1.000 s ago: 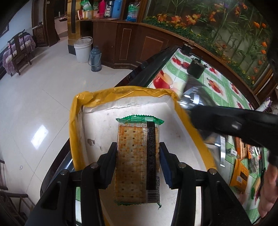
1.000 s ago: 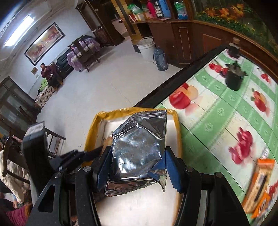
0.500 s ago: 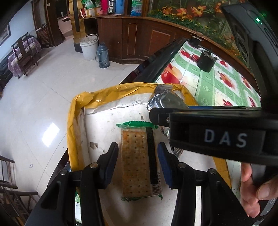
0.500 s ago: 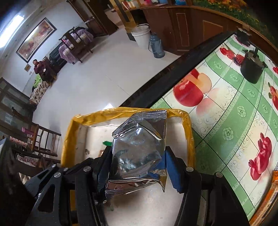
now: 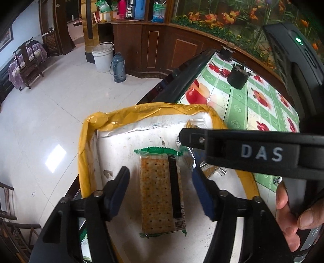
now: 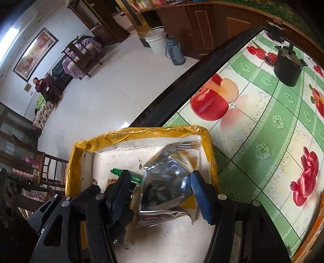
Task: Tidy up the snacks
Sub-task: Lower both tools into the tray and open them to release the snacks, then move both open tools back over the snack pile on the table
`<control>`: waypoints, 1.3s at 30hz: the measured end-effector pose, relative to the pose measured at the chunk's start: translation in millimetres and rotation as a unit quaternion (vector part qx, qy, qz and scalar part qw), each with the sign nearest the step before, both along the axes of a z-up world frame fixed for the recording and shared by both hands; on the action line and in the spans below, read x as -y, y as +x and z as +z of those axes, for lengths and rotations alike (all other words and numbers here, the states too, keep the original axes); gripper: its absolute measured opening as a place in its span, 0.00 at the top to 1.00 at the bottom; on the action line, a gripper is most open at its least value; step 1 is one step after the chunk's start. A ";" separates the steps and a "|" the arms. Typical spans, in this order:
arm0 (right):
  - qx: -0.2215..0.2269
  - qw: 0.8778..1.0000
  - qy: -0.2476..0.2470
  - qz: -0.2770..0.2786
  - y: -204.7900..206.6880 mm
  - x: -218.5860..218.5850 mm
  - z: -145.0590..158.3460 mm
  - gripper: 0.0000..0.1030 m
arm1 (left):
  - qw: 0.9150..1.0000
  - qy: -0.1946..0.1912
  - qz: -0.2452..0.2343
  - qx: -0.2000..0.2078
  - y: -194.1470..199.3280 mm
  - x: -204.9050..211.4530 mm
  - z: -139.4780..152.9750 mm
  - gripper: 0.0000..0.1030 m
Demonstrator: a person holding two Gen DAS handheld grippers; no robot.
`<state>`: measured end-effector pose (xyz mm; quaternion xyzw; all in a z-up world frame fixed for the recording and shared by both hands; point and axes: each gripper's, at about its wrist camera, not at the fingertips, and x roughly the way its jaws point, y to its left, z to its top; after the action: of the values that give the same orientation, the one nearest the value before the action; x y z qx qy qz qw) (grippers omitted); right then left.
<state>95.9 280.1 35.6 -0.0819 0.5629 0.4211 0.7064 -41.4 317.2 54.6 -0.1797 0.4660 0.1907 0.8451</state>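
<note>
Box (image 5: 89, 141) with yellow rim on worktop (image 6: 263, 129). Left hand-held gripper (image 5: 160, 182) spread wide, clear of cracker packet (image 5: 160, 194) lying inside, clamped a second ago. Right hand-held gripper (image 6: 160, 190) likewise released; foil bag (image 6: 168, 182) dropped beside.

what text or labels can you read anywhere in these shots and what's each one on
"DAS": white letters on the black body of the right gripper, seen crossing the left wrist view.
Barcode and fine print on the dark strip of the cracker packet: too small to read.
Silver foil bag: no print that can be read.
Packages on the far shelf: too blurred to read.
</note>
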 end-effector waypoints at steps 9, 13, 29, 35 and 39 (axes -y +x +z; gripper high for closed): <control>0.007 1.000 0.028 -0.004 -10.0 28.0 23.7 0.36 | 1.000 -0.011 0.015 0.009 -11.4 -1.8 6.2 0.36; -0.002 0.999 0.039 -0.018 -15.9 47.5 26.6 0.36 | 1.000 -0.009 0.012 0.017 -18.3 5.6 11.6 0.36; -0.026 0.995 0.072 -0.063 -46.2 147.0 37.0 0.36 | 0.998 -0.009 -0.048 0.033 -30.1 83.9 27.9 0.36; -0.037 0.990 0.091 -0.105 -55.2 217.7 42.0 0.36 | 0.995 -0.015 -0.088 0.039 -24.2 127.5 33.4 0.37; -0.029 0.987 0.088 -0.129 -63.6 270.9 42.4 0.36 | 0.992 -0.019 -0.115 0.039 -17.3 155.7 33.1 0.37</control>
<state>32.4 9.3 78.0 0.0658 0.5501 0.3768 0.7423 -58.7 161.5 87.7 -0.1484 0.4538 0.0762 0.8754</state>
